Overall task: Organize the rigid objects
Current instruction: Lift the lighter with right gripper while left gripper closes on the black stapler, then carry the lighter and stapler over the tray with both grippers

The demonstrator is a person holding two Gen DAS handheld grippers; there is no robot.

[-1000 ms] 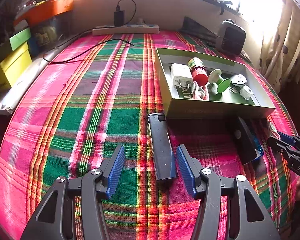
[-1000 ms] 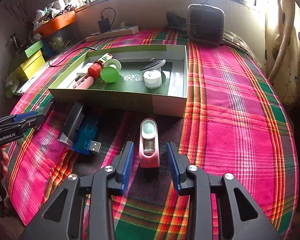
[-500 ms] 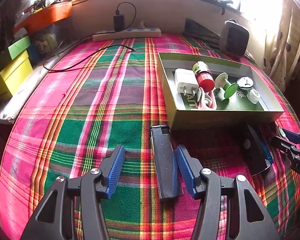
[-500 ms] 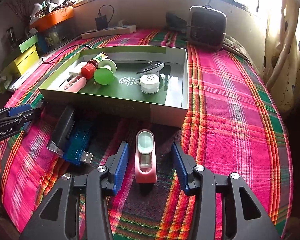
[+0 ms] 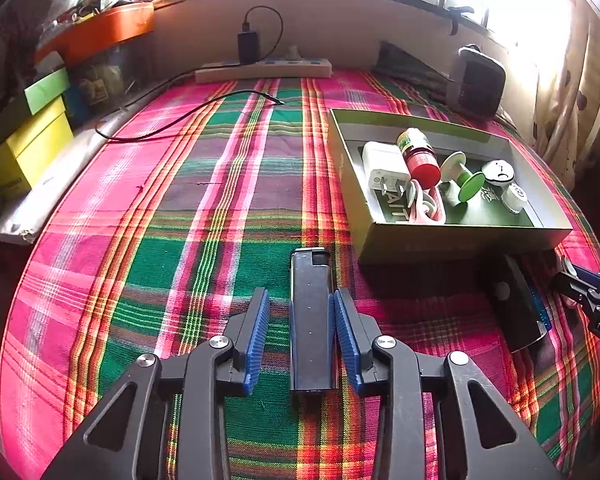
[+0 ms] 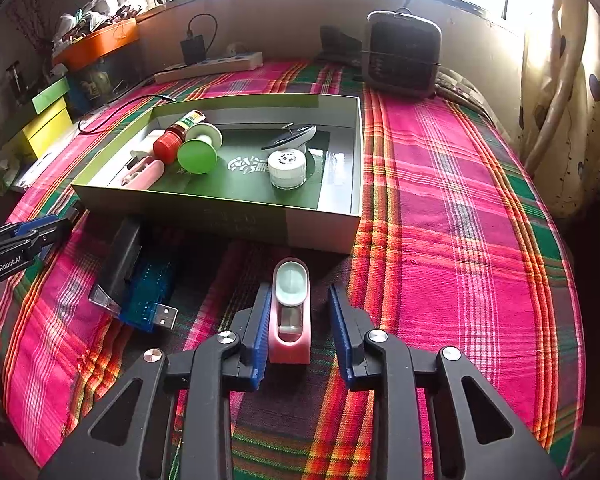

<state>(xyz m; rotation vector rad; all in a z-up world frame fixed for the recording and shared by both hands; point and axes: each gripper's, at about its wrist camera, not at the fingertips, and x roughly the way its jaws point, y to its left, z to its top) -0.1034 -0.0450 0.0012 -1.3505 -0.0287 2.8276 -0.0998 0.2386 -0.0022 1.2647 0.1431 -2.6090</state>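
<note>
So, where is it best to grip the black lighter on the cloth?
Probably across its long narrow sides, near the lower half, coming from above. The black lighter lies flat, pointing away along the left gripper, whose jaws are closing around it; one pad is at its side, the other still apart.

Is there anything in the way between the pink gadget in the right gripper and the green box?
Nothing visible. The pink gadget lies between the closing right gripper jaws, just short of the box's near wall. The cloth strip between them looks bare; only that wall must be cleared.

Box-front (image 5: 460, 242) lettering too dim
</note>
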